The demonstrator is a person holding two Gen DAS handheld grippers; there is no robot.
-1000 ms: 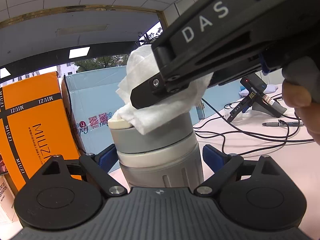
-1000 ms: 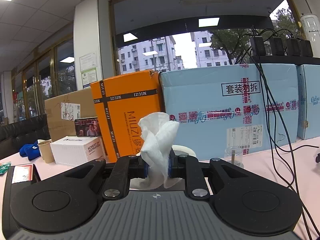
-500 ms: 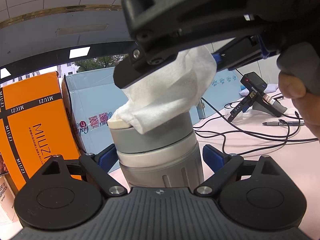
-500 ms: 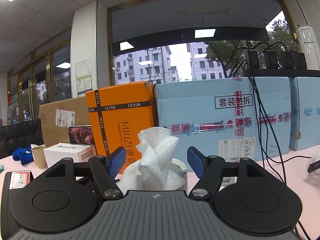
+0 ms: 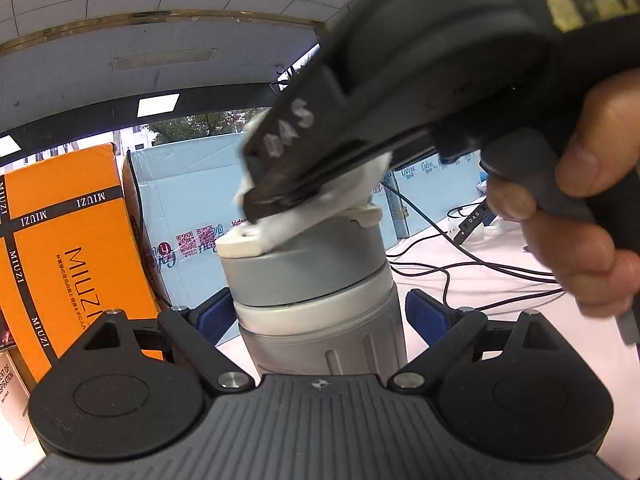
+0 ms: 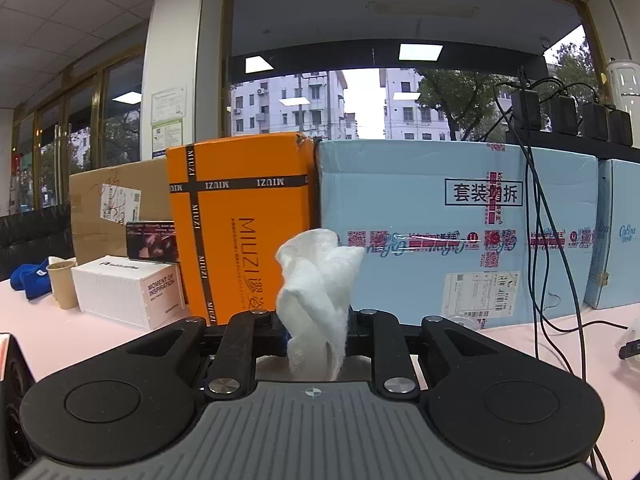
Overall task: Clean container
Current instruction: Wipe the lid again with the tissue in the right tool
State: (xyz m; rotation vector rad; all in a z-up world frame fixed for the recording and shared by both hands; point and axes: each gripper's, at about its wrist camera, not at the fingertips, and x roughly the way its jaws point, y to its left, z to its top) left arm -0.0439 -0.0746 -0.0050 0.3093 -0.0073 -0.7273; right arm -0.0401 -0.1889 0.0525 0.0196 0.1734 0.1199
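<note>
A grey cylindrical container (image 5: 316, 312) with a cream-white lid top (image 5: 248, 242) stands upright between the blue pads of my left gripper (image 5: 320, 316), which is shut on its body. My right gripper (image 6: 316, 332) is shut on a crumpled white tissue (image 6: 316, 292). In the left wrist view the right gripper (image 5: 280, 200) comes in from the upper right and presses the tissue (image 5: 304, 216) onto the container's lid. A hand (image 5: 580, 208) holds the right gripper's handle.
An orange MIUZI box (image 6: 240, 232) and a light blue carton (image 6: 456, 224) stand behind on the pink table (image 6: 80, 336). A white box (image 6: 128, 292), a paper cup (image 6: 62, 284) and a blue cloth (image 6: 28, 284) sit left. Black cables (image 5: 472, 272) trail right.
The right gripper opened around the tissue half a second ago and has shut on it again. It has dropped lower and presses the tissue on the lid. The left gripper and container stayed still.
</note>
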